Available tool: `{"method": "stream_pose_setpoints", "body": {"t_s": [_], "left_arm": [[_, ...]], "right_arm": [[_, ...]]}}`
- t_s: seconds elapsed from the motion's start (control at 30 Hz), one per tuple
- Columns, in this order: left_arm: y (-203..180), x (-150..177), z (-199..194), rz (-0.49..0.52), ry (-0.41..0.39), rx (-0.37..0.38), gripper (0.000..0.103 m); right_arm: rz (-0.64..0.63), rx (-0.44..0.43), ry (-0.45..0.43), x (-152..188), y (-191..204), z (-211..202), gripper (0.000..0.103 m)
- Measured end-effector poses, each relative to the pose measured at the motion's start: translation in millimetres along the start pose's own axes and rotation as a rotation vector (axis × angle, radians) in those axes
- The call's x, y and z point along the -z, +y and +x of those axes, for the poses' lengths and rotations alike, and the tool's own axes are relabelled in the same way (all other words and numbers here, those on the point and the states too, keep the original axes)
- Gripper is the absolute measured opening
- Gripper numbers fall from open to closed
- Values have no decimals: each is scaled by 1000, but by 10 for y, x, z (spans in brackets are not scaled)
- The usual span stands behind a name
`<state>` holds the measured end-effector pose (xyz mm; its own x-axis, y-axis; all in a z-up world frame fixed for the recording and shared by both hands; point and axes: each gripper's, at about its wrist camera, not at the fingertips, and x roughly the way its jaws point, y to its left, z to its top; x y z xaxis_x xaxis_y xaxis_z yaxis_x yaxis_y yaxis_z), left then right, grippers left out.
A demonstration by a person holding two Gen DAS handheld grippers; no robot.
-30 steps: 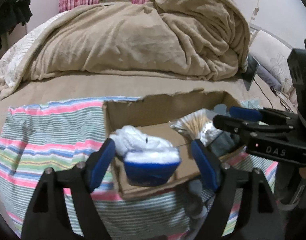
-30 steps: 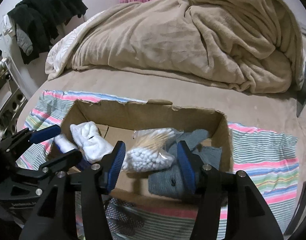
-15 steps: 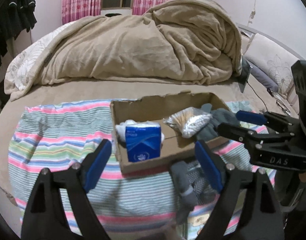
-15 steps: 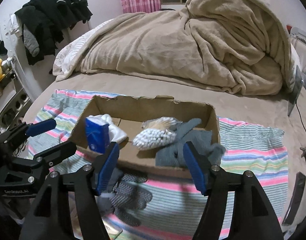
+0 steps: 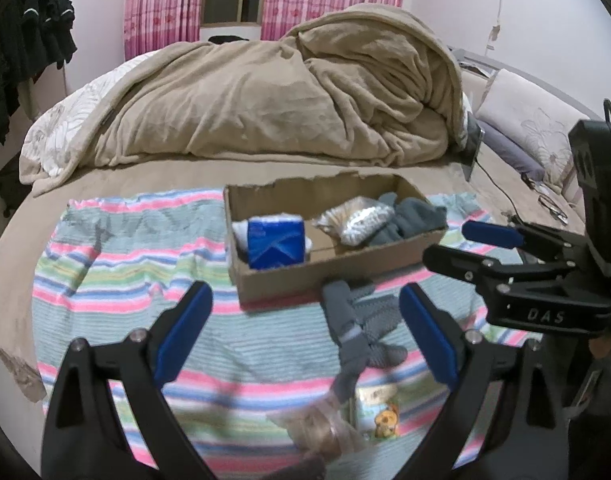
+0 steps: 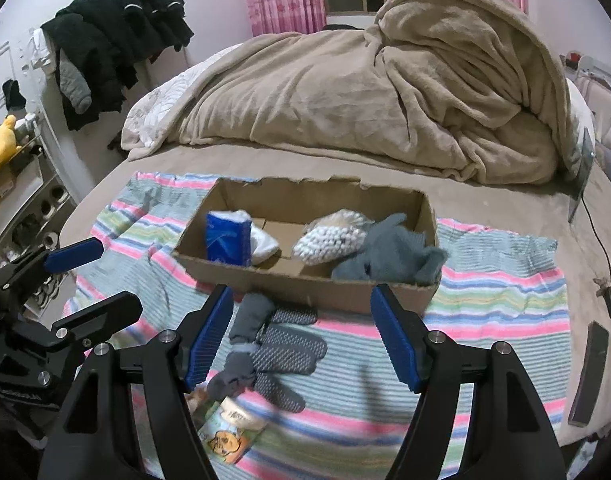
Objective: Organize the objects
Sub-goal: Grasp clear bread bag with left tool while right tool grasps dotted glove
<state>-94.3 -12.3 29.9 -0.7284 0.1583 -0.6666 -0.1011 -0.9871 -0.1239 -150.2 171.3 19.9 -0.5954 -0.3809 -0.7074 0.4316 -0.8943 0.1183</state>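
A cardboard box sits on a striped cloth on the bed. It holds a blue tissue pack leaning on white socks, a bag of cotton swabs and grey cloth. Grey dotted gloves lie in front of the box. A small printed packet lies nearer. My left gripper is open and empty. My right gripper is open and empty above the gloves.
A heaped beige blanket covers the bed behind the box. Dark clothes hang at the left. A dark remote and a cable lie at the right bed edge. A crinkled bag lies near the packet.
Both grippers have pulled back from the box, so the gloves and packet now show. The blue tissue pack stays in the box, released by the left gripper.
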Motion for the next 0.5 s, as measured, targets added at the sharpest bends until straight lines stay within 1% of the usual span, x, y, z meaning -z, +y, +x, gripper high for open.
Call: {"method": "stream_pose_setpoints", "body": {"t_s": [0.07,0.13,0.2,0.23,0.27,0.3,0.4,0.5], "left_arm": [[10,60,-5,-4,10,-1,96],[26,118,-2,-14,20,-4,96],[50,176,1,-28,28,0,96],[62,206,4,-36,34,4,96],[69,232,11,-42,39,5,98],[77,259,16,-48,45,7,103],[88,328,19,-57,59,11,102],[63,405,38,-42,81,13,102]], "right_arm": [[5,-6,3,56,16,-20,74],[15,-21,9,102,10,-29,77],[23,-31,9,163,8,-42,89],[24,-29,7,187,12,-46,91],[26,-25,7,218,11,-47,94],[32,-21,5,246,7,-46,95],[48,-16,5,315,-17,-42,96],[66,-19,8,370,-39,-42,96]]}}
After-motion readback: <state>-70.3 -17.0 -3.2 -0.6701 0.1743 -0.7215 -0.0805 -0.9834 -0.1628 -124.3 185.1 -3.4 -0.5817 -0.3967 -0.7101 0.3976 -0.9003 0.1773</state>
